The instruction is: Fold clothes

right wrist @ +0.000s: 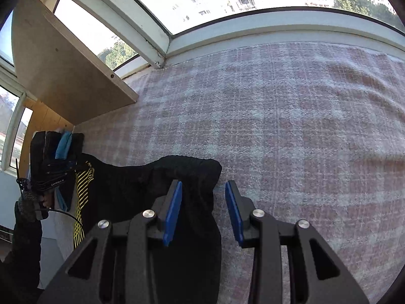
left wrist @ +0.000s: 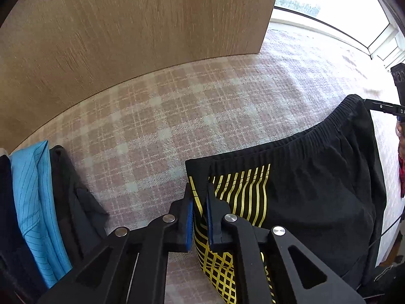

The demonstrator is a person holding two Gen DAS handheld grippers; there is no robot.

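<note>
A pair of black shorts [left wrist: 316, 177] with yellow stripes and an elastic waistband lies on the pink plaid cover [left wrist: 177, 116]. My left gripper [left wrist: 200, 190] is shut on the striped corner of the waistband, with cloth pinched between its blue pads. In the right wrist view the shorts [right wrist: 141, 179] reach to the other waistband corner. There my right gripper [right wrist: 203, 185] stands open. The cloth lies under its left finger and partly between the jaws, while the right pad is over bare cover. The left gripper [right wrist: 60, 169] shows at the far left, and the right gripper [left wrist: 393, 109] at the far right edge.
A pile of folded clothes [left wrist: 33, 202], blue and dark, sits left of the shorts against a wooden panel [left wrist: 126, 38]. A window frame [right wrist: 162, 40] borders the far edge of the cover. A hand in a dark sleeve [right wrist: 25, 202] holds the left gripper.
</note>
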